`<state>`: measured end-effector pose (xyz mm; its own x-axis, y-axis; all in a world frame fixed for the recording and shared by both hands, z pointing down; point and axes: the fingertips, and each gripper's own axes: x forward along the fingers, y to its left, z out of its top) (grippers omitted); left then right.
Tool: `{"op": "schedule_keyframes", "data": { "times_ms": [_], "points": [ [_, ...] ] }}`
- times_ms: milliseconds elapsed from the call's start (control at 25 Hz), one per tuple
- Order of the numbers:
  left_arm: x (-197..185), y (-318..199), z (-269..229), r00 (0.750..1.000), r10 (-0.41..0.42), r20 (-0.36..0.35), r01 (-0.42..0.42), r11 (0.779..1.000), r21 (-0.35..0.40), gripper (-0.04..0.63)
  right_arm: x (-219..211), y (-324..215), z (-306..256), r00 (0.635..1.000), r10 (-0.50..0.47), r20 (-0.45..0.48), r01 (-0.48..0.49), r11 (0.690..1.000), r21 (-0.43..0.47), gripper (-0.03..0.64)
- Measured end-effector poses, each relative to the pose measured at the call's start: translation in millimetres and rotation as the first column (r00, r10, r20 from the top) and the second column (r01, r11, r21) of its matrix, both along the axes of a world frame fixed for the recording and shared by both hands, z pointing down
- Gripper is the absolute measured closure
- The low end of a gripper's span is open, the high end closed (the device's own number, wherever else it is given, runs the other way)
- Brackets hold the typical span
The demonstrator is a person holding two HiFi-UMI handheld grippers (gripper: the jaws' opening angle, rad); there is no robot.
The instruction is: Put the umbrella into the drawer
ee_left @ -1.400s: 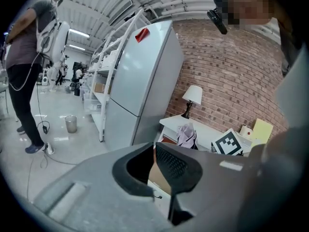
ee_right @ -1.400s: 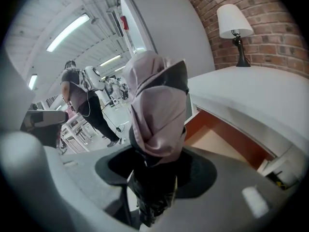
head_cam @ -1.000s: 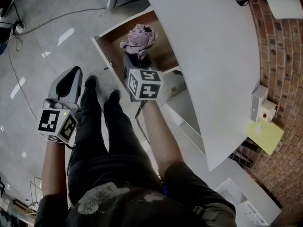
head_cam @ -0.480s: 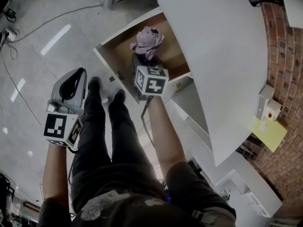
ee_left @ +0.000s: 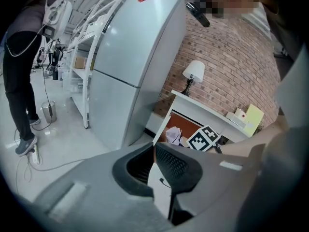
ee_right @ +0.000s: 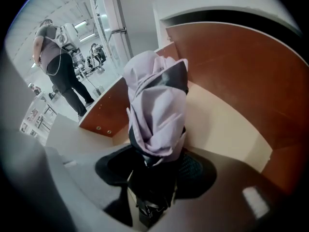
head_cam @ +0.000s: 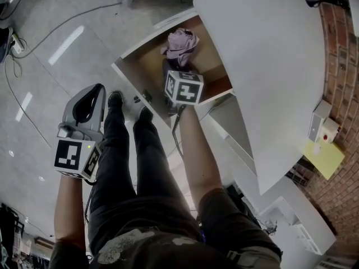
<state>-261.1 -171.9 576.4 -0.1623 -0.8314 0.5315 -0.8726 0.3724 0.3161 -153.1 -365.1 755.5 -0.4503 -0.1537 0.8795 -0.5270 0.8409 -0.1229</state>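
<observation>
The folded umbrella point(head_cam: 180, 43), lilac cloth over a black body, stands inside the open drawer point(head_cam: 143, 60) with brown walls. My right gripper point(head_cam: 176, 72) is under its marker cube point(head_cam: 184, 87) and reaches down into the drawer. In the right gripper view the umbrella point(ee_right: 157, 115) rises from between the pads of the right gripper point(ee_right: 155, 164), which is shut on its lower end above the pale drawer bottom point(ee_right: 219, 129). My left gripper point(head_cam: 96, 89) hangs over the floor, left of the drawer. In its own view the left gripper point(ee_left: 153, 147) has its tips together and nothing between them.
A white desk top point(head_cam: 263, 66) overhangs the drawer on the right, against a brick wall point(head_cam: 339, 66). The person's shoes point(head_cam: 115, 98) stand just in front of the drawer. Cables point(head_cam: 33, 32) lie on the floor. A white fridge point(ee_left: 130, 57) stands left of the desk; another person point(ee_right: 58, 66) stands farther off.
My right gripper has sunk with the umbrella deeper into the drawer. My left gripper has dropped a little beside the legs.
</observation>
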Motion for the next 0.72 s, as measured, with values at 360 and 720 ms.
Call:
{"op": "schedule_keyframes", "data": {
  "times_ms": [360, 720],
  "points": [
    [-2.1, -1.2, 6.8, 0.999, -0.034, -0.035, 0.033, 0.999, -0.034, 0.572, 5.1, 0.0, 22.9, 0.997, 0.010, -0.082, -0.012, 1.000, -0.020, 0.377],
    [3.5, 1.4, 1.2, 1.000, -0.019, -0.023, 0.018, 0.999, -0.036, 0.571, -2.1, 6.0, 17.5, 0.998, -0.021, -0.053, 0.021, 1.000, -0.012, 0.298]
  ]
}}
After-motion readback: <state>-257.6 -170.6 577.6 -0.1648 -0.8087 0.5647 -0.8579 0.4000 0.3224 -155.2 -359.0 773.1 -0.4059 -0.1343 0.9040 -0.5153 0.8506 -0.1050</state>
